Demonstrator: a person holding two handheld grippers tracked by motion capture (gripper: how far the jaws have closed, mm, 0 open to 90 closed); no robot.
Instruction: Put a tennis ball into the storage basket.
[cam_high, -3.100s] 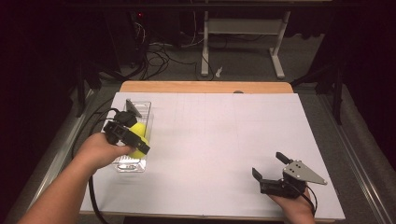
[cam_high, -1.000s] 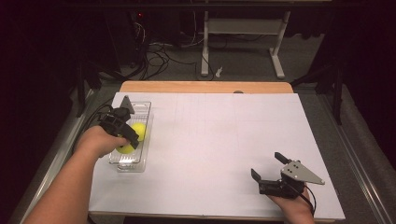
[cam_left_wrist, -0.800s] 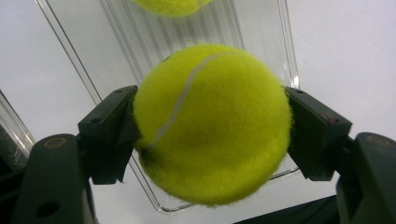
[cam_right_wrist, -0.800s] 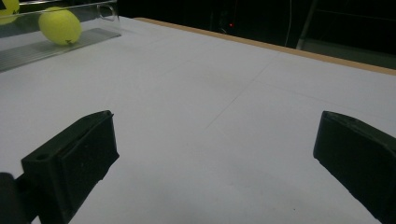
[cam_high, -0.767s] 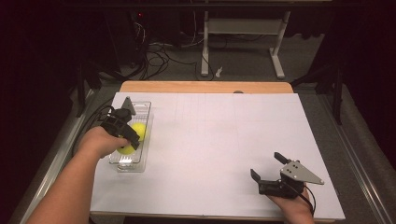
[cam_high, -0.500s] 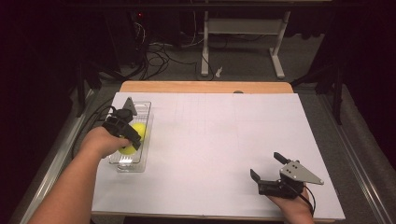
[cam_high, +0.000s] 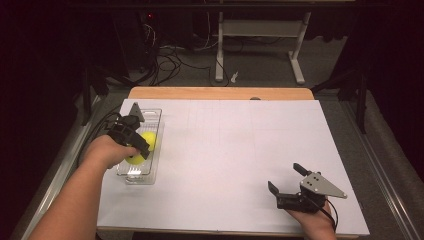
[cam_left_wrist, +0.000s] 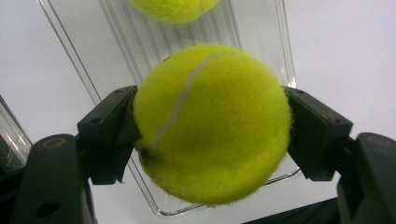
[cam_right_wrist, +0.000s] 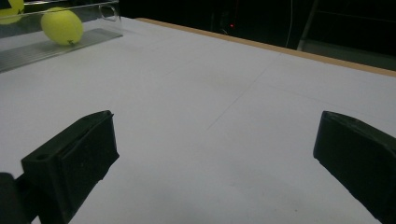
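We are holding a tennis ball (cam_left_wrist: 212, 123) with the left gripper (cam_high: 131, 139), its jaws pressing on both sides of the ball but just starting to open, over the clear tray (cam_left_wrist: 116, 51). A second ball (cam_left_wrist: 173, 7) is lying beyond the jaws. We should be releasing slowly and low, so the ball is not bouncing out. The right gripper (cam_high: 288, 184) is resting with jaws wide apart on the surface (cam_high: 240, 145).

No legible text or labels.
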